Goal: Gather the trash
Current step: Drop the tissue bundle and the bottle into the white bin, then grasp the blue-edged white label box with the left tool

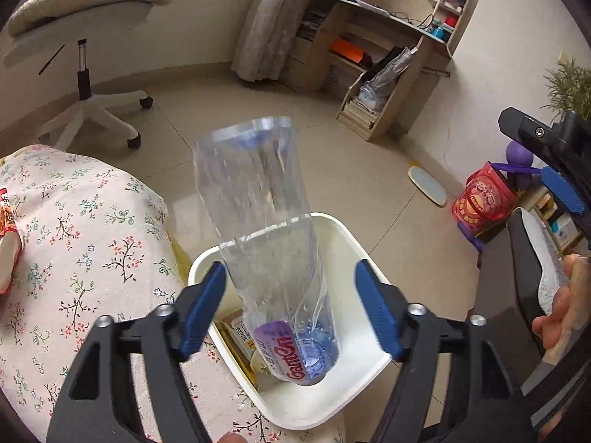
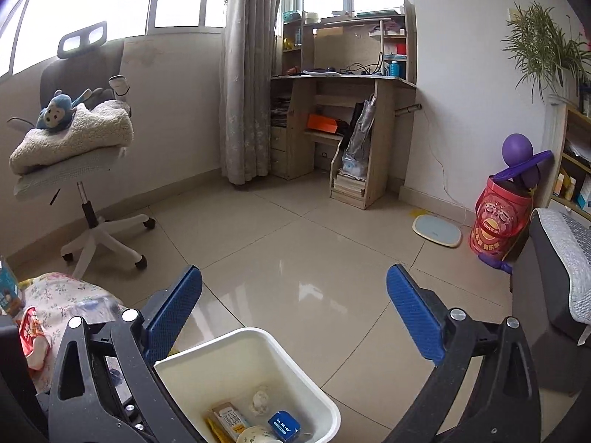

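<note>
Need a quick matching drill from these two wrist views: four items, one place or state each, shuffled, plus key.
Items:
1. plastic bottle
2. left gripper
3. stuffed monkey
4. purple ball

Places or states:
A. on top of the red drum
B. cap end down inside the white bin
C. lying on the blanket on the office chair
D. open, pads clear of the bottle

Pairs: 1-B, 2-D, 3-C, 4-A
</note>
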Action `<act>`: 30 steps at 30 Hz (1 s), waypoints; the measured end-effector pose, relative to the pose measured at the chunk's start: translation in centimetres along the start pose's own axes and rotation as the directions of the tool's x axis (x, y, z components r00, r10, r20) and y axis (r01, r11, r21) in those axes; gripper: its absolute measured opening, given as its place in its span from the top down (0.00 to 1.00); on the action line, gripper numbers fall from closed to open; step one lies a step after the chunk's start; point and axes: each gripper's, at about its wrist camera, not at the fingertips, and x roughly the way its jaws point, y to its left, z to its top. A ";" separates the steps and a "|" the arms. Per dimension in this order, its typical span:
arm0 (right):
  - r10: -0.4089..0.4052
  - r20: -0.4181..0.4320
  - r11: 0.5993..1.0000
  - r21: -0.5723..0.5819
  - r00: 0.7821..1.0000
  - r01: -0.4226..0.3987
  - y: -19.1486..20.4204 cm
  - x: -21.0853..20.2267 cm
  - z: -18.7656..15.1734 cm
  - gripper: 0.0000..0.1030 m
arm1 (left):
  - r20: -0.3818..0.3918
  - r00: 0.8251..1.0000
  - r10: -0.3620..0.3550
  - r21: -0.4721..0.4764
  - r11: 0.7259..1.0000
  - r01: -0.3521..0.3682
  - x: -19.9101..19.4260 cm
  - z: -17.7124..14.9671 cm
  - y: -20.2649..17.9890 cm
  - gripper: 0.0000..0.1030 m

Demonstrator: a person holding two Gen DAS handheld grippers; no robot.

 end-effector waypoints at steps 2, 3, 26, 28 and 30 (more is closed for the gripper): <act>0.002 -0.007 1.000 0.009 1.000 -0.002 0.0 0.0 -0.1 0.07 | 0.014 1.000 -0.016 0.005 1.000 0.016 -0.6 0.4 0.0 0.19; 0.007 -0.010 1.000 0.007 1.000 -0.007 0.2 0.0 -0.1 0.07 | 0.018 1.000 -0.007 0.010 1.000 0.006 -1.1 0.6 0.2 0.19; 0.196 0.013 0.952 -0.242 0.980 -0.188 15.3 -4.5 -2.9 0.07 | 0.291 0.759 0.582 -0.175 0.813 -0.556 -15.0 0.5 10.0 0.15; 0.219 0.007 0.945 -0.248 0.976 -0.211 16.4 -4.9 -3.2 0.07 | 0.286 0.739 0.609 -0.201 0.793 -0.575 -15.8 0.3 11.0 0.15; 0.243 0.001 0.939 -0.252 0.970 -0.235 17.5 -5.3 -3.5 0.07 | 0.280 0.722 0.632 -0.219 0.775 -0.593 -16.5 -0.2 12.0 0.14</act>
